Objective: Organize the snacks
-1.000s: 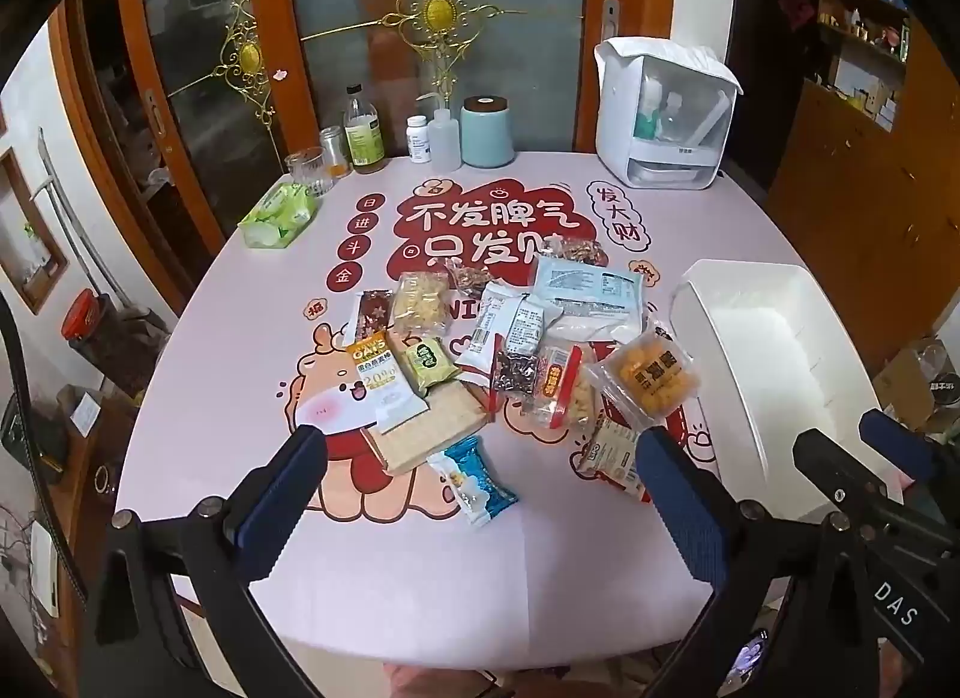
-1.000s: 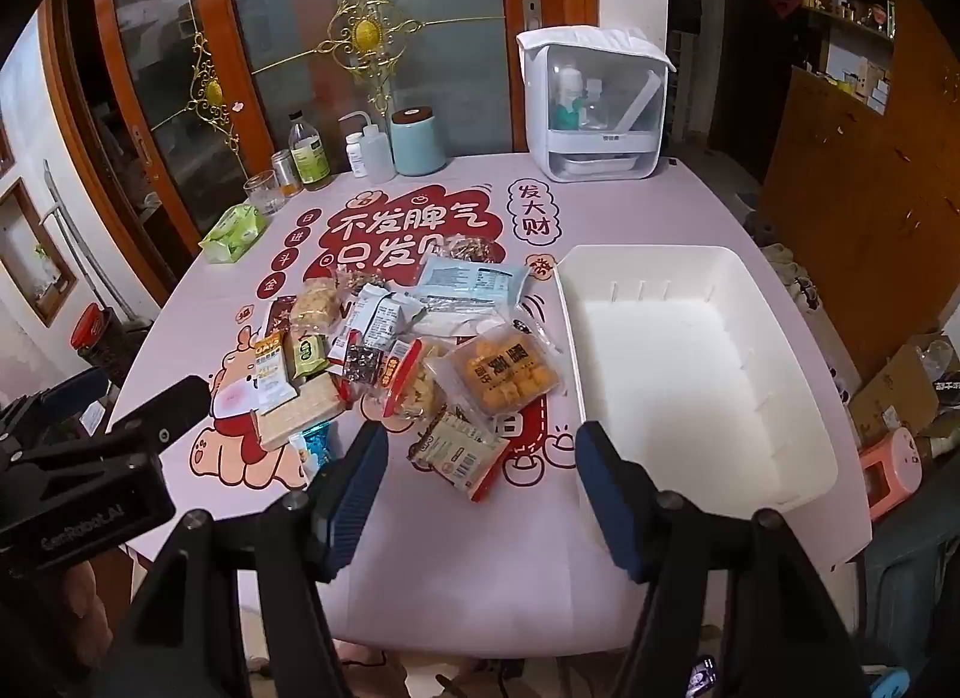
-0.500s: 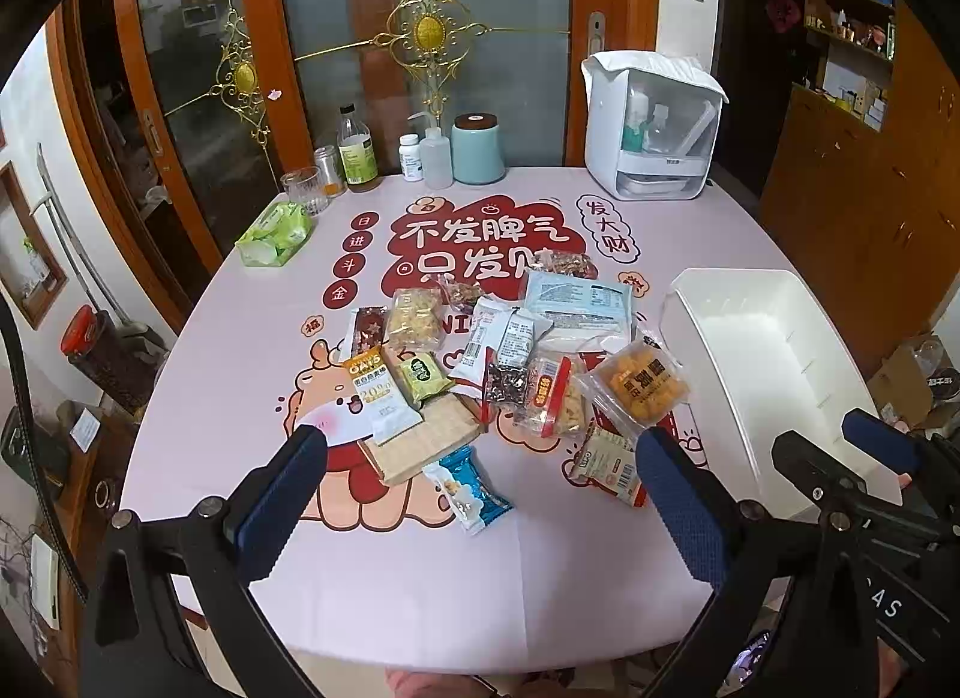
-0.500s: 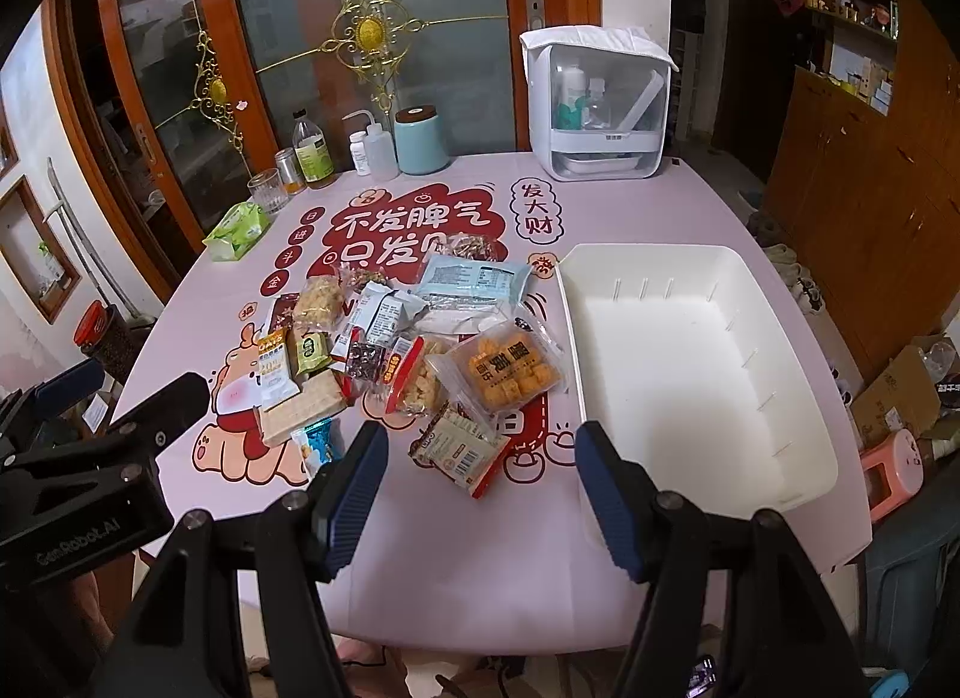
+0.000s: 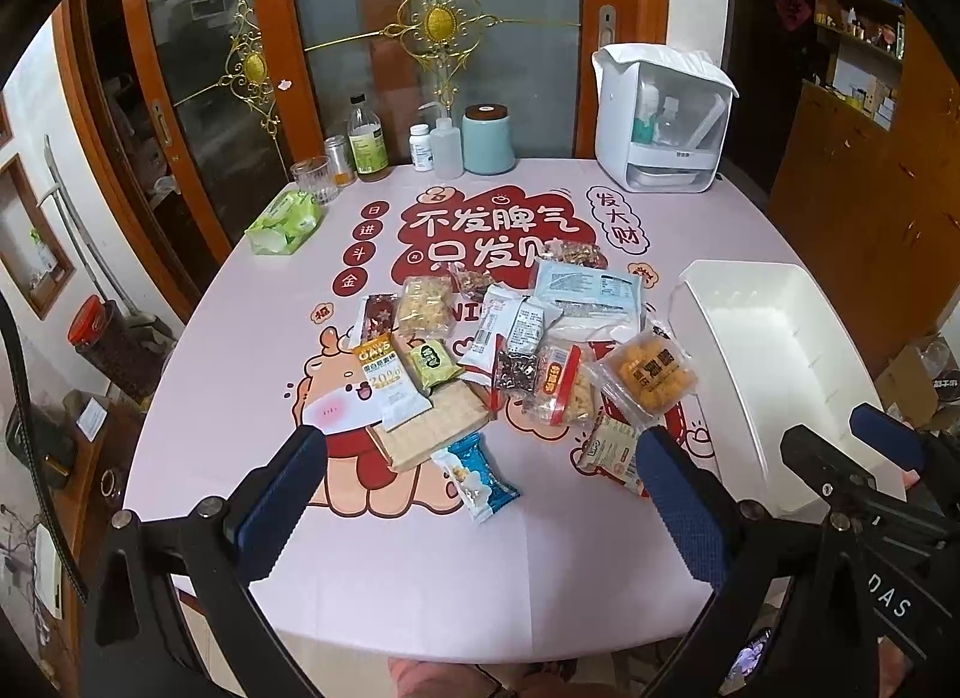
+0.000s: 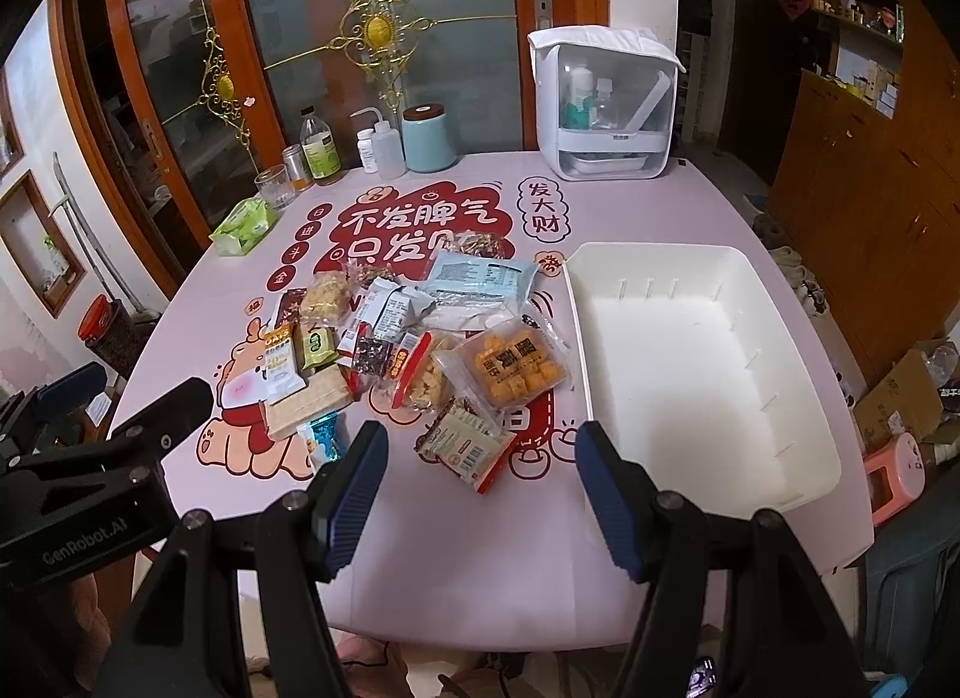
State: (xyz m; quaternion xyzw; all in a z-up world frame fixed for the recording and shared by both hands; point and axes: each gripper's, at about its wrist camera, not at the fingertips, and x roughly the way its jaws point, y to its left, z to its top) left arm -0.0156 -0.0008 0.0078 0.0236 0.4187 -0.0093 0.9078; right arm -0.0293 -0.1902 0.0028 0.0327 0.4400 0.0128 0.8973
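Note:
A pile of snack packets (image 5: 510,350) lies in the middle of the pink table (image 5: 390,566), also in the right wrist view (image 6: 414,350). An orange puff bag (image 6: 510,371) lies beside the empty white bin (image 6: 702,374) at the table's right, which also shows in the left wrist view (image 5: 774,380). A blue packet (image 5: 480,482) lies nearest the front. My left gripper (image 5: 480,494) is open and empty above the table's front. My right gripper (image 6: 480,488) is open and empty, above the front edge near a brown packet (image 6: 465,449).
At the table's back stand a white dispenser box (image 5: 660,119), a teal canister (image 5: 487,138), bottles (image 5: 367,140) and a glass (image 5: 312,179). A green tissue pack (image 5: 283,221) lies back left. Wooden cabinets (image 6: 870,170) stand to the right.
Both grippers have drawn back and risen a little, so the table looks slightly farther away. The snacks and bin have not moved. Both grippers stay open.

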